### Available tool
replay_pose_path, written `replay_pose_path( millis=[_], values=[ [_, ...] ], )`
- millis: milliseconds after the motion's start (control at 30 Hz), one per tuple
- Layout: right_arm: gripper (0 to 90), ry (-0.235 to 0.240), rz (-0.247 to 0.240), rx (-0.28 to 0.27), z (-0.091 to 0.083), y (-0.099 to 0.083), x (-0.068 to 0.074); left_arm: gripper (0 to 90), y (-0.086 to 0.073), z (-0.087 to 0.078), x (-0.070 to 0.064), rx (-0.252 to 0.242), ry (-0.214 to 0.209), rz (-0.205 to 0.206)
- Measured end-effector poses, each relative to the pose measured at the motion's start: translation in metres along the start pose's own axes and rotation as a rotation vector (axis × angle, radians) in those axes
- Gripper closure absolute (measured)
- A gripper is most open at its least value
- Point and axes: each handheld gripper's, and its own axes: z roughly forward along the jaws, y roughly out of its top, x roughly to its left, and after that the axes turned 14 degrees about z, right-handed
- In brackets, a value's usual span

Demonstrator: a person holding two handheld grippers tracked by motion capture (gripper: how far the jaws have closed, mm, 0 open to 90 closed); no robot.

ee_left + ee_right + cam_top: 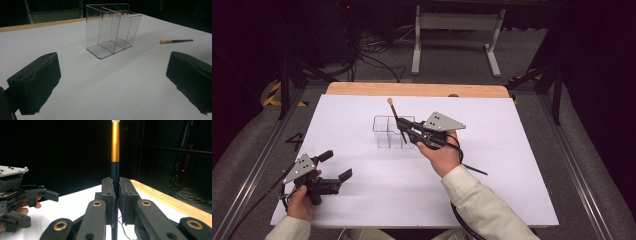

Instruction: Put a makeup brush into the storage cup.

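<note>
Your right gripper [404,131] holds a makeup brush [396,119], its jaws pressed together on the dark handle; in the right gripper view the gold ferrule [115,142] rises straight above the jaws. In the high view the brush stands nearly upright, leaning slightly to the far left, with its lower end at or inside the clear organizer [388,132]. Whether that end has already entered a compartment, I cannot tell from this angle. The relation that governs the coming move is this: the brush's long axis runs almost vertical over the right half of the organizer, so the next motion should be a plain descent, then release.

Your left gripper [333,171] rests low at the near left of the table, jaws wide apart and holding nothing. It is well apart from the organizer; the right hand is plainly the nearer one.

A second brush [176,41] lies flat on the sheet beyond the organizer in the left gripper view, apart from it.

The surface is a white sheet [362,200] over a wooden tabletop [412,89]. The room behind is dark, with a frame stand [457,30] and cables on the floor.
</note>
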Motion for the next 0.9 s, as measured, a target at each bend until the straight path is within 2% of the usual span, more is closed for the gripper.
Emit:
replay_pose_path(
  millis=[433, 633, 900],
  values=[
    [83.1, -0.044, 0.010, -0.038, 0.014, 0.003, -0.007, 0.2, 0.000, 0.000, 0.001, 0.000, 0.004, 0.002],
    [83.1, -0.103, 0.031, -0.056, 0.021, 0.004, -0.010, 0.2, 0.000, -0.001, 0.001, -0.008, 0.008, 0.001],
    [83.1, -0.133, 0.043, -0.070, 0.029, 0.004, -0.013, 0.2, 0.000, -0.001, 0.001, -0.008, 0.007, 0.001]
  ],
)
